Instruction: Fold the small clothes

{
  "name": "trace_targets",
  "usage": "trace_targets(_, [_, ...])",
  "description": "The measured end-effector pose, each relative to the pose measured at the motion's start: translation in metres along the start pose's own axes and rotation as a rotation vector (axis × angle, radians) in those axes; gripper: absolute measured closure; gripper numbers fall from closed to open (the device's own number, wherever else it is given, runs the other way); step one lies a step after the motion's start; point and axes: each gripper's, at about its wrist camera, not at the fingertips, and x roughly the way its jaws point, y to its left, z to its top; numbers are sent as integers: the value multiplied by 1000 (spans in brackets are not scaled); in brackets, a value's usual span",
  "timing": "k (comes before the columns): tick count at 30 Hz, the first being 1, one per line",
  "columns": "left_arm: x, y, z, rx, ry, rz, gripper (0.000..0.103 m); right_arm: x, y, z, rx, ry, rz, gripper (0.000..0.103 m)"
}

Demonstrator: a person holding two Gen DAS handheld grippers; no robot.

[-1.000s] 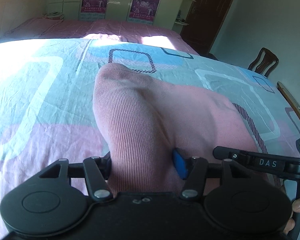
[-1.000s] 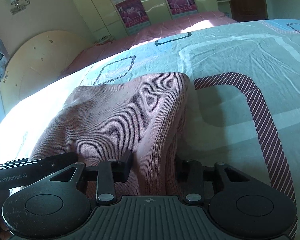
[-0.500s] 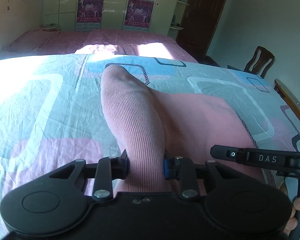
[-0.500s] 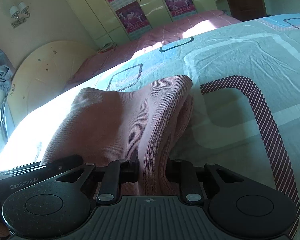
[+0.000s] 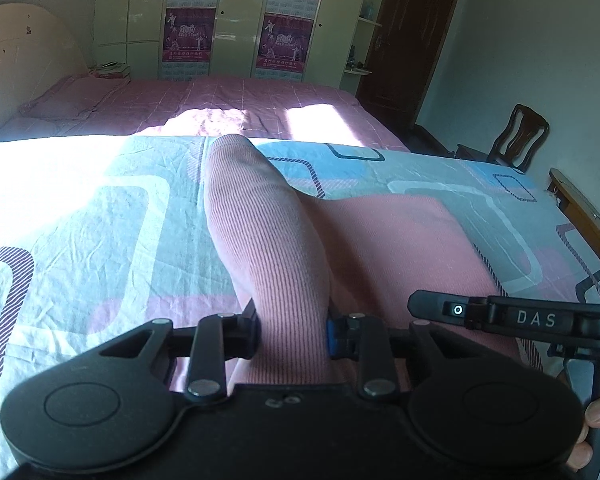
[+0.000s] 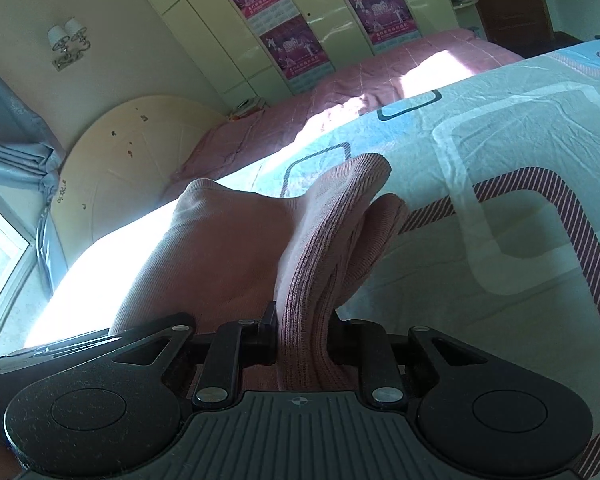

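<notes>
Your left gripper [image 5: 292, 334] is pinching a raised fold of the pink ribbed garment [image 5: 268, 240], its jaws closed tight on the cloth; your right gripper [image 6: 304, 338] is doing likewise, clamping a bunched edge of the same garment [image 6: 316, 264] between its fingers; the knit is rising from each grip as a ridge and running forward, while the rest of it is lying spread on the patterned bedsheet [image 5: 100, 216] (pale blue, with rounded squares and striped bands); sunlight is falling across the far left part of the sheet; beyond it a pink bed [image 5: 236, 100] is standing before a cream wardrobe [image 5: 228, 12], and a wooden chair [image 5: 516, 136] is standing at the right wall.
</notes>
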Motion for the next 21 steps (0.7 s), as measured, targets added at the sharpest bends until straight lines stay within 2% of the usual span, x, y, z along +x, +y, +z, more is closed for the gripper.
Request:
trace_targets(5, [-23,39,1,4,-22,-12,75,11,49,-11,-13,-13,4,83])
trace_targets(11, [-53,112,0,13,-39,-63,75,32,122,-35,-8,-47,-32,83])
trace_targets(15, [-70,160,1,26,-44,-70,75,60,175,-52,-11,-55,-40,83])
trace_targets(21, [-82,228,6,9,-42,-48,75,105,230,-62,-24,-43,-19,83])
